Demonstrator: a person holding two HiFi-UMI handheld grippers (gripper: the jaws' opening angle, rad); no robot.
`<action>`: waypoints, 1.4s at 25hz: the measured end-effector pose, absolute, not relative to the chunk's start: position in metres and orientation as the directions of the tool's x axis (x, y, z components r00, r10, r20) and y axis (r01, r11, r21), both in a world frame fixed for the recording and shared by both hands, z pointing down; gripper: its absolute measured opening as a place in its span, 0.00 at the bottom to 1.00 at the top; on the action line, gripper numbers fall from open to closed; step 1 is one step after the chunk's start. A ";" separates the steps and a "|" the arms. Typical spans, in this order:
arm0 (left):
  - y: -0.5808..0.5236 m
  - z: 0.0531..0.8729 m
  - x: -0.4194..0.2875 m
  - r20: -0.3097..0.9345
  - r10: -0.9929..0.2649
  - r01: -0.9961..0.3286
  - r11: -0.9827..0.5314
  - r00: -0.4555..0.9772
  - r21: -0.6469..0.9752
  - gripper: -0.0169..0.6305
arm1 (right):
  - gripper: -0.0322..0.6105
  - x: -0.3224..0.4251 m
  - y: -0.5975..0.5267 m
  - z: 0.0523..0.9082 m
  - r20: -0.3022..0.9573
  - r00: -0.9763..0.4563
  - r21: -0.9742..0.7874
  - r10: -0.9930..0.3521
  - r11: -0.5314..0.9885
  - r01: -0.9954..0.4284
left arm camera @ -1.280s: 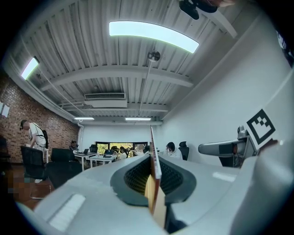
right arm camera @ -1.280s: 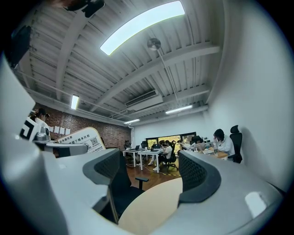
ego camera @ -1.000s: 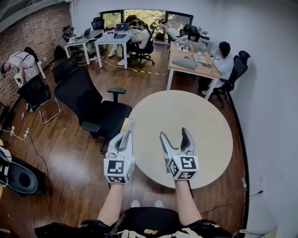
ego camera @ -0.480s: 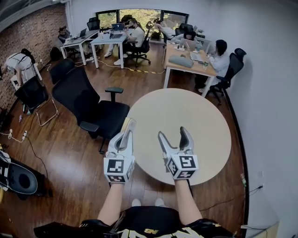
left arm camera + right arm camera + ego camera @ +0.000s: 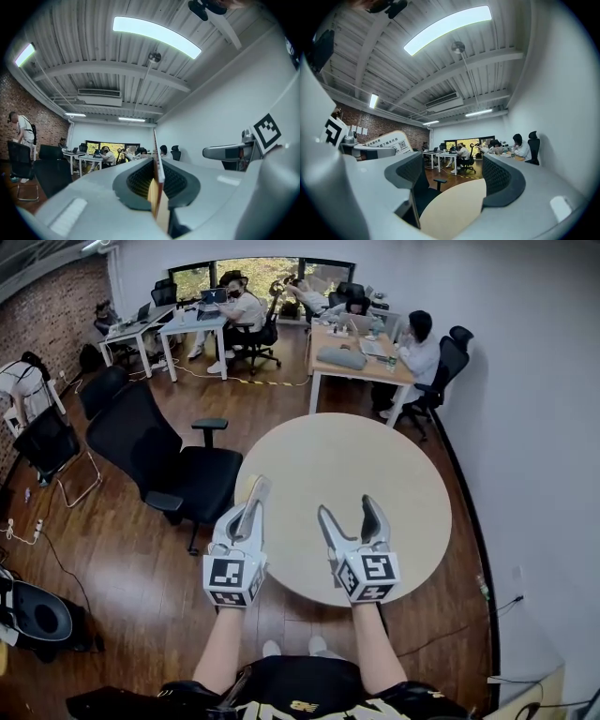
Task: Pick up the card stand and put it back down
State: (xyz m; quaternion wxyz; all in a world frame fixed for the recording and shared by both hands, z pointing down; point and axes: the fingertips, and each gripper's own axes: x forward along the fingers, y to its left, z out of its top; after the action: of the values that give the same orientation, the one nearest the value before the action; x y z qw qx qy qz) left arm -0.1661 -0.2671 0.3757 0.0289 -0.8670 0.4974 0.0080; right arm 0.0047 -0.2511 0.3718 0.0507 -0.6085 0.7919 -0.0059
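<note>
The card stand (image 5: 254, 490) is a thin cream card with a red edge, held up in the air over the round table's (image 5: 394, 465) near left rim. My left gripper (image 5: 251, 505) is shut on it. In the left gripper view the card stand (image 5: 158, 178) shows edge-on, pinched between the dark pads. My right gripper (image 5: 348, 511) hovers beside it over the table's near edge, open and with nothing between its fingers. In the right gripper view, the right gripper (image 5: 457, 180) frames bare tabletop (image 5: 450, 211), and the printed card stand (image 5: 389, 142) shows at the left.
A black office chair (image 5: 159, 451) stands just left of the table on the wood floor. Desks (image 5: 352, 357) with seated people fill the far end of the room. A white wall (image 5: 534, 427) runs close along the table's right side.
The table and room have slid left and up in the head view. Both grippers keep their places in the picture. The left one stays shut on the card stand and the right one stays open.
</note>
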 end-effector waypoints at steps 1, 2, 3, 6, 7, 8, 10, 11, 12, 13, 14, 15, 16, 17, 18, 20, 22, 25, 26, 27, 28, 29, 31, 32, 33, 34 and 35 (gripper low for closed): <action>-0.269 0.375 -0.160 -0.042 -0.853 -0.854 -0.518 0.520 -0.044 0.05 | 0.67 0.013 -0.249 0.372 -0.073 -0.238 -0.072 -0.969 0.243 -0.967; -0.272 0.374 -0.153 -0.040 -0.843 -0.844 -0.534 0.536 -0.048 0.05 | 0.67 0.022 -0.247 0.372 -0.073 -0.221 -0.074 -0.972 0.227 -0.971; -0.274 0.374 -0.145 -0.037 -0.832 -0.833 -0.551 0.553 -0.053 0.05 | 0.67 0.031 -0.245 0.373 -0.072 -0.206 -0.076 -0.976 0.211 -0.975; -0.283 0.373 -0.120 -0.028 -0.799 -0.798 -0.597 0.601 -0.076 0.05 | 0.67 0.059 -0.237 0.378 -0.068 -0.163 -0.078 -0.984 0.168 -0.983; -0.286 0.371 -0.112 -0.026 -0.788 -0.787 -0.612 0.615 -0.085 0.05 | 0.67 0.069 -0.234 0.380 -0.067 -0.148 -0.077 -0.987 0.153 -0.985; -0.289 0.370 -0.104 -0.023 -0.776 -0.774 -0.626 0.630 -0.092 0.05 | 0.67 0.078 -0.232 0.381 -0.065 -0.134 -0.077 -0.989 0.138 -0.987; -0.296 0.368 -0.085 -0.015 -0.752 -0.749 -0.654 0.659 -0.106 0.05 | 0.67 0.098 -0.228 0.384 -0.061 -0.106 -0.072 -0.992 0.111 -0.991; -0.299 0.367 -0.073 -0.010 -0.740 -0.736 -0.668 0.673 -0.110 0.05 | 0.67 0.109 -0.226 0.385 -0.059 -0.094 -0.069 -0.994 0.098 -0.993; -0.302 0.364 -0.062 -0.006 -0.728 -0.723 -0.681 0.686 -0.112 0.05 | 0.67 0.121 -0.225 0.385 -0.058 -0.083 -0.066 -0.995 0.086 -0.994; -0.304 0.361 -0.050 -0.001 -0.715 -0.711 -0.694 0.699 -0.113 0.05 | 0.67 0.131 -0.223 0.386 -0.057 -0.072 -0.064 -0.996 0.076 -0.995; -0.305 0.359 -0.039 0.004 -0.702 -0.697 -0.708 0.712 -0.115 0.05 | 0.67 0.140 -0.221 0.386 -0.056 -0.063 -0.063 -0.996 0.067 -0.996; -0.307 0.358 -0.029 0.011 -0.688 -0.682 -0.722 0.726 -0.117 0.05 | 0.67 0.148 -0.219 0.386 -0.055 -0.056 -0.061 -0.997 0.060 -0.996; -0.309 0.360 -0.020 0.021 -0.672 -0.665 -0.737 0.740 -0.121 0.05 | 0.67 0.154 -0.217 0.387 -0.055 -0.051 -0.060 -0.997 0.054 -0.997; -0.311 0.363 -0.011 0.032 -0.655 -0.647 -0.752 0.755 -0.125 0.05 | 0.67 0.161 -0.215 0.388 -0.055 -0.047 -0.058 -0.997 0.050 -0.997; -0.315 0.368 -0.001 0.042 -0.637 -0.628 -0.767 0.770 -0.127 0.05 | 0.67 0.167 -0.214 0.389 -0.053 -0.045 -0.057 -0.998 0.048 -0.997; -0.321 0.376 0.018 0.059 -0.602 -0.594 -0.796 0.796 -0.119 0.05 | 0.67 0.178 -0.212 0.395 -0.049 -0.043 -0.056 -0.998 0.045 -0.997; -0.329 0.383 0.035 0.077 -0.571 -0.563 -0.820 0.817 -0.108 0.05 | 0.67 0.190 -0.212 0.401 -0.045 -0.040 -0.065 -0.998 0.043 -0.997; -0.344 0.395 0.061 0.110 -0.526 -0.516 -0.850 0.843 -0.107 0.05 | 0.67 0.209 -0.217 0.410 -0.036 -0.029 -0.091 -0.999 0.032 -0.995; -0.347 0.400 0.070 0.123 -0.509 -0.498 -0.860 0.852 -0.109 0.05 | 0.67 0.217 -0.218 0.414 -0.030 -0.022 -0.099 -0.999 0.025 -0.995; -0.350 0.405 0.079 0.136 -0.491 -0.480 -0.871 0.860 -0.110 0.05 | 0.67 0.224 -0.219 0.418 -0.026 -0.015 -0.105 -1.000 0.017 -0.994; -0.353 0.410 0.088 0.148 -0.472 -0.460 -0.881 0.869 -0.110 0.05 | 0.67 0.230 -0.221 0.422 -0.022 -0.008 -0.111 -1.000 0.010 -0.994; -0.357 0.415 0.097 0.160 -0.453 -0.441 -0.891 0.877 -0.107 0.05 | 0.67 0.236 -0.224 0.425 -0.019 -0.003 -0.117 -1.000 0.005 -0.993; -0.364 0.425 0.112 0.181 -0.411 -0.399 -0.912 0.894 -0.101 0.05 | 0.67 0.246 -0.229 0.430 -0.014 0.005 -0.126 -1.000 -0.003 -0.992; -0.366 0.430 0.120 0.191 -0.388 -0.376 -0.922 0.902 -0.097 0.05 | 0.67 0.249 -0.231 0.434 -0.010 0.007 -0.129 -1.000 -0.006 -0.992; -0.366 0.436 0.127 0.199 -0.363 -0.352 -0.932 0.910 -0.091 0.05 | 0.67 0.252 -0.232 0.438 -0.005 0.010 -0.131 -1.000 -0.009 -0.991; -0.367 0.442 0.134 0.207 -0.339 -0.328 -0.941 0.918 -0.086 0.05 | 0.67 0.254 -0.233 0.442 -0.001 0.011 -0.134 -1.000 -0.010 -0.991; -0.367 0.447 0.142 0.213 -0.315 -0.304 -0.949 0.925 -0.081 0.05 | 0.67 0.256 -0.234 0.445 0.001 0.009 -0.139 -1.000 -0.009 -0.990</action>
State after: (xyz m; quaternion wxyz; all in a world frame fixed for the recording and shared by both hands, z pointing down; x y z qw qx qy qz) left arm 0.1419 -0.3672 0.4466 0.0233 -0.9808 0.1577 -0.1124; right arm 0.2565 -0.2340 0.4454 0.0490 -0.7087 0.7021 -0.0495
